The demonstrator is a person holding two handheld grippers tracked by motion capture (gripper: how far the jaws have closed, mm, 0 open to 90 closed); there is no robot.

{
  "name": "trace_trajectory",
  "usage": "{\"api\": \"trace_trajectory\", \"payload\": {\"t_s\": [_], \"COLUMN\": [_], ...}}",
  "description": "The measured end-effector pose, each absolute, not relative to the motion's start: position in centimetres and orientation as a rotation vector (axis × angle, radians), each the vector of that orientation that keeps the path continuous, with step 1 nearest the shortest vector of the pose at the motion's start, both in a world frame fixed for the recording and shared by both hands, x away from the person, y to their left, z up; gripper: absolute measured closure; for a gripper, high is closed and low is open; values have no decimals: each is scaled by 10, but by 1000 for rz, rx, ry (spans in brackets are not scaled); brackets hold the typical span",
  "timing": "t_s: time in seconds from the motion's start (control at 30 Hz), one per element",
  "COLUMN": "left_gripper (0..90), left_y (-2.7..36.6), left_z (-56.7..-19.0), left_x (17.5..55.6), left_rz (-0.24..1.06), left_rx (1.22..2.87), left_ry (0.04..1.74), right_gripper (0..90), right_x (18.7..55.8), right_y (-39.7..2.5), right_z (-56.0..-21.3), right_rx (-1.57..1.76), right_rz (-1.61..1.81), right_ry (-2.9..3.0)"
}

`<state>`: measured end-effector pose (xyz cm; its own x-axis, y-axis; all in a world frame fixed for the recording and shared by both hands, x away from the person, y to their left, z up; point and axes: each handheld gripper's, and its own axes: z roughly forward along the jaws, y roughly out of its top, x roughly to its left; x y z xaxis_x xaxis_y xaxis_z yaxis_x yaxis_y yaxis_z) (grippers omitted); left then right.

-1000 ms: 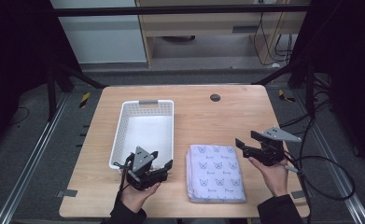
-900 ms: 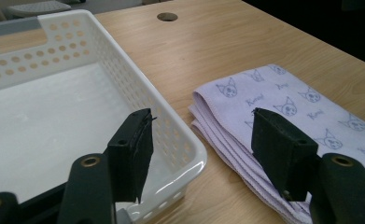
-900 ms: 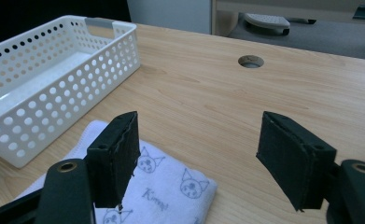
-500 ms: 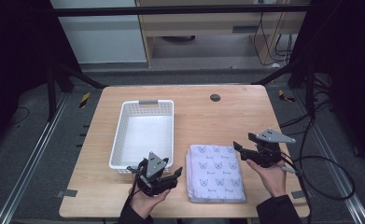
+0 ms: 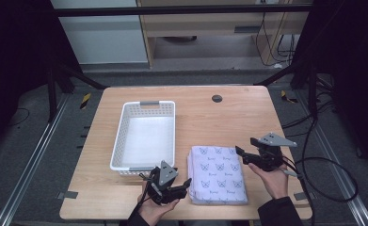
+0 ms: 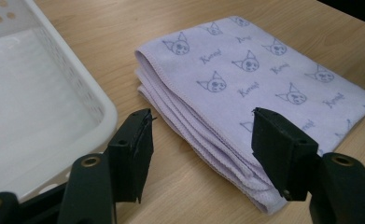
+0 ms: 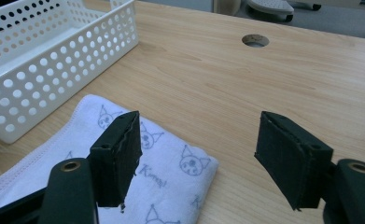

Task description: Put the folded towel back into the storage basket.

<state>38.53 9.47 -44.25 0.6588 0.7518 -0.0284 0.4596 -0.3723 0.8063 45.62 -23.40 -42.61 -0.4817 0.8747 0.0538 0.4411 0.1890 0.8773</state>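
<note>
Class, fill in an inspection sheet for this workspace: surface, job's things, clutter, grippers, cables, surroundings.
Surface: wooden table with a round hole.
Job's things: folded lilac towel flat beside the empty white basket.
Clutter: nothing seen.
Grippers: left gripper open at the towel's near left edge; right gripper open at its far right corner.
Cables: black cable loops off the table's right side.
Surroundings: dark frame, grey floor.

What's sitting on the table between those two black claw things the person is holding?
The folded lilac towel lies between the left gripper and the right gripper, as the high view shows. Both grippers are open and neither grips it.
</note>
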Motion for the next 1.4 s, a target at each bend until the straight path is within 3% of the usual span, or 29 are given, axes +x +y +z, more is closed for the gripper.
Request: {"api": "trace_trajectory", "payload": {"t_s": [1.4], "left_gripper": [338], "left_y": [61], "left_z": [-489], "left_x": [395], "left_rz": [371], "left_rx": [2143], "left_ry": [997], "right_gripper": [421], "right_x": [479], "right_y": [-212], "right_z": [-479], "right_rx": [1285], "right_rz": [1038], "right_ry": [2172]}}
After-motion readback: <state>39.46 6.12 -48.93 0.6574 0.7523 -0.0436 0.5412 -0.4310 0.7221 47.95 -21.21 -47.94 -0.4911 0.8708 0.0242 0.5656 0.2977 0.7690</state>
